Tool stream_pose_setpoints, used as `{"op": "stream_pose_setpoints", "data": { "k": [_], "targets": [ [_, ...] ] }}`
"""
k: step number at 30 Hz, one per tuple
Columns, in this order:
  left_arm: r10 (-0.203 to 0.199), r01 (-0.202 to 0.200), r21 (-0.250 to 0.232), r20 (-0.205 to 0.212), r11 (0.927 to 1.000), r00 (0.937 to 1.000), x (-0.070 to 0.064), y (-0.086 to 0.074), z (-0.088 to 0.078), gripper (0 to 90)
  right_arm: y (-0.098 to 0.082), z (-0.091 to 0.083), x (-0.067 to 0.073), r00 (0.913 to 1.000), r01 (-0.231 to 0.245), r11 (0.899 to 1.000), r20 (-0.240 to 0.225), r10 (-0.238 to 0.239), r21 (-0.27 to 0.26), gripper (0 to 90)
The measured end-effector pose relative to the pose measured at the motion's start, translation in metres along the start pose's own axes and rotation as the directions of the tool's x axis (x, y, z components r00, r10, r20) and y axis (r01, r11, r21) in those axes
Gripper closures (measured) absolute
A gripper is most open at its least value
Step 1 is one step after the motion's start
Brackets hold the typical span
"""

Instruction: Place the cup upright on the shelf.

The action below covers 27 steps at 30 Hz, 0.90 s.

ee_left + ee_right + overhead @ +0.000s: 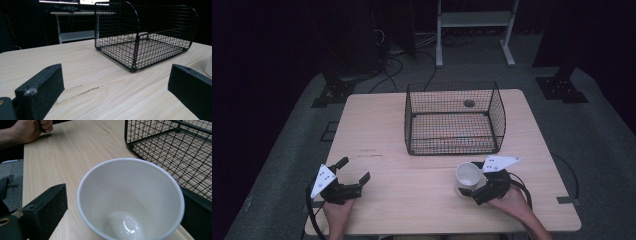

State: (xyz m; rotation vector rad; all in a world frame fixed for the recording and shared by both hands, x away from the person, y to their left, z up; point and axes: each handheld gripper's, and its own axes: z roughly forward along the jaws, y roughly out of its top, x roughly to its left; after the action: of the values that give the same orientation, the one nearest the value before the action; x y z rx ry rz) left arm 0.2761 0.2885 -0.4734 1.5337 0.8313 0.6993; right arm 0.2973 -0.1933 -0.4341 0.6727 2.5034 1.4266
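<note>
1. A white cup [469, 176] stands on the wooden counter [412, 200], near its front edge and to the right of the middle, just in front of the wire basket [454, 120].
2. The cup is roughly upright: its long axis runs more or less straight up from the counter and its open mouth faces the ceiling. In the right gripper view its glossy inside [130, 202] is empty, and the rim is a clean round ring.
3. The right gripper [479, 182] has the cup between its two black jaws. In the right gripper view one jaw stands at the cup's left with a narrow gap to the wall, and the other sits against its right side. Whether the pads actually press on the cup, I cannot tell.
4. The left gripper [354, 172] rests low over the front left part of the counter, well apart from the cup. Its jaws are spread wide with nothing between them but bare wood.
5. The basket sits mid-counter, its open top upward and its mesh floor bare.
</note>
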Motion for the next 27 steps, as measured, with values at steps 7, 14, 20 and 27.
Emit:
{"op": "stream_pose_setpoints", "data": {
  "k": [7, 14, 20, 27],
  "targets": [
    [0.000, 0.000, 0.000, 0.000, 1.0000, 1.0000, 0.000, 0.000, 0.000, 0.0, 0.001, 0.002, -0.002, 1.0000, 0.000, 1.000, 0.000, 0.000, 0.011, 11.5],
    [0.001, -0.001, 0.000, 0.000, 1.0000, 1.0000, 0.000, 0.000, 0.000, 0.0, 0.002, -0.001, -0.005, 1.0000, 0.005, 1.000, -0.003, -0.005, 0.010, 17.9],
    [0.000, 0.000, 0.000, 0.000, 1.0000, 1.0000, 0.000, 0.000, 0.000, 0.0, 0.007, -0.005, -0.008, 0.9998, 0.000, 1.000, -0.020, 0.001, 0.010, 18.5],
    [0.001, -0.001, 0.001, 0.000, 1.0000, 1.0000, 0.000, 0.000, 0.000, 0.0, 0.018, -0.015, -0.015, 0.9991, -0.004, 1.000, -0.042, 0.004, -0.003, 18.6]
  ]
}}
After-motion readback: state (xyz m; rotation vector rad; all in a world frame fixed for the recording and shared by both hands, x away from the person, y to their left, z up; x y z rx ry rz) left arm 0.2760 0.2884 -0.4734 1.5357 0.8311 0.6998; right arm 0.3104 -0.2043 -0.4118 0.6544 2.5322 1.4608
